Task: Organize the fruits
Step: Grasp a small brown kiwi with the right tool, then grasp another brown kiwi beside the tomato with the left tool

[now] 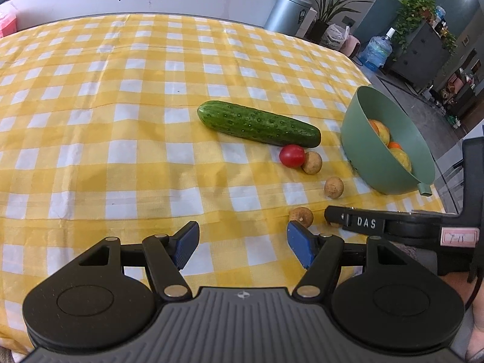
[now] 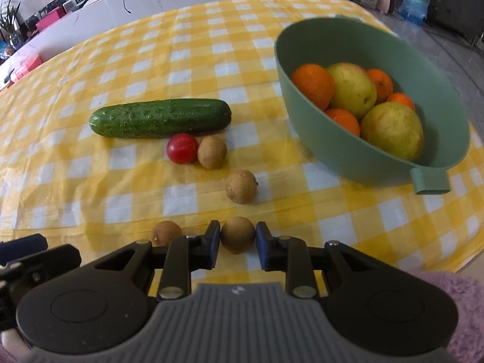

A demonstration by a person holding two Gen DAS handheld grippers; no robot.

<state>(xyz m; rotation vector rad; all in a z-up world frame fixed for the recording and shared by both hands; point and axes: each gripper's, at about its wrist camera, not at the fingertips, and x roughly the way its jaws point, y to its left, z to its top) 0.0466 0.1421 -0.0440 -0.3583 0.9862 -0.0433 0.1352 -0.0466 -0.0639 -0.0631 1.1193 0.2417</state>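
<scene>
My right gripper (image 2: 237, 243) is shut on a small brown longan (image 2: 237, 234), low over the cloth. Another longan (image 2: 166, 233) lies just left of it, one more (image 2: 241, 186) further ahead, and one (image 2: 211, 152) touches a red cherry tomato (image 2: 182, 148). A cucumber (image 2: 160, 118) lies behind them. The green bowl (image 2: 302, 115) at right holds oranges and pears. My left gripper (image 1: 243, 240) is open and empty over the cloth; a longan (image 1: 301, 216) sits by its right finger. The cucumber (image 1: 258, 123), tomato (image 1: 292, 156) and bowl (image 1: 357, 133) show ahead.
The table has a yellow and white checked cloth (image 1: 121, 106). Its right edge runs just beyond the bowl. The right gripper's body (image 1: 393, 225) reaches in at the right of the left wrist view. A water jug (image 2: 416, 0) and bin stand on the floor beyond.
</scene>
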